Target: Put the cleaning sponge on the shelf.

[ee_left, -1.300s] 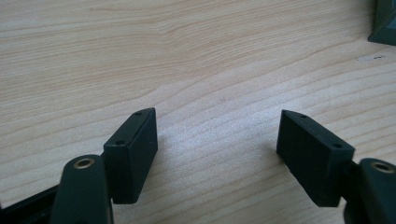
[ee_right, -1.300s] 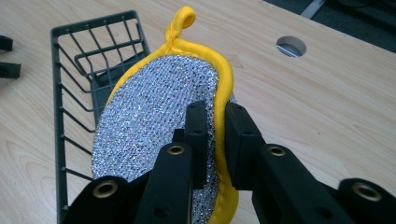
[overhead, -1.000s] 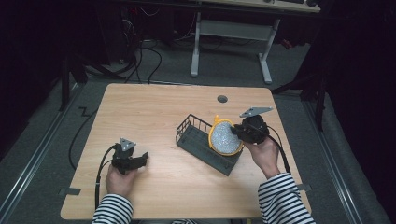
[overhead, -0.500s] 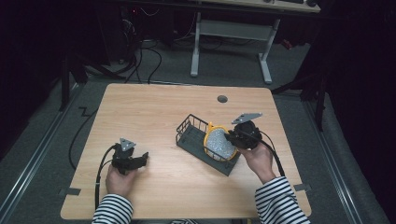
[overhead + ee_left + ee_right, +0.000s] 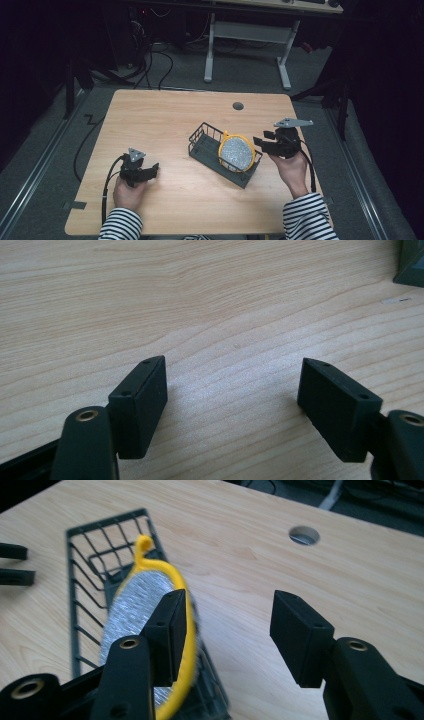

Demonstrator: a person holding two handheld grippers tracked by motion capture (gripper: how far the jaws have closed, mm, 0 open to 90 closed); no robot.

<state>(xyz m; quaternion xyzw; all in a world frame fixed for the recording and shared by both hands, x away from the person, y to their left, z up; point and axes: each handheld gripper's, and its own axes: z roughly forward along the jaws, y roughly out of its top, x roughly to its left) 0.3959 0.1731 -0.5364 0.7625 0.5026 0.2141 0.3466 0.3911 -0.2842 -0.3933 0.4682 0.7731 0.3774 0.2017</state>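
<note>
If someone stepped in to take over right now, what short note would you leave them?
Right claw: jaws have just been opening, nothing between them; it sits beside the rack's right end.
Left claw: open, resting on the table, apart from everything.
Yellow-rimmed round pad: stands on edge in the dark wire rack, near its right end.
Done: pad placed in the rack and let go.
Left: draw the right claw clear; check that the pad stays upright.

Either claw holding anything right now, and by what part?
Nothing held. Right claw has just opened beside the yellow-rimmed disc, which stands in the wire basket. Left claw is open over bare table.
</note>
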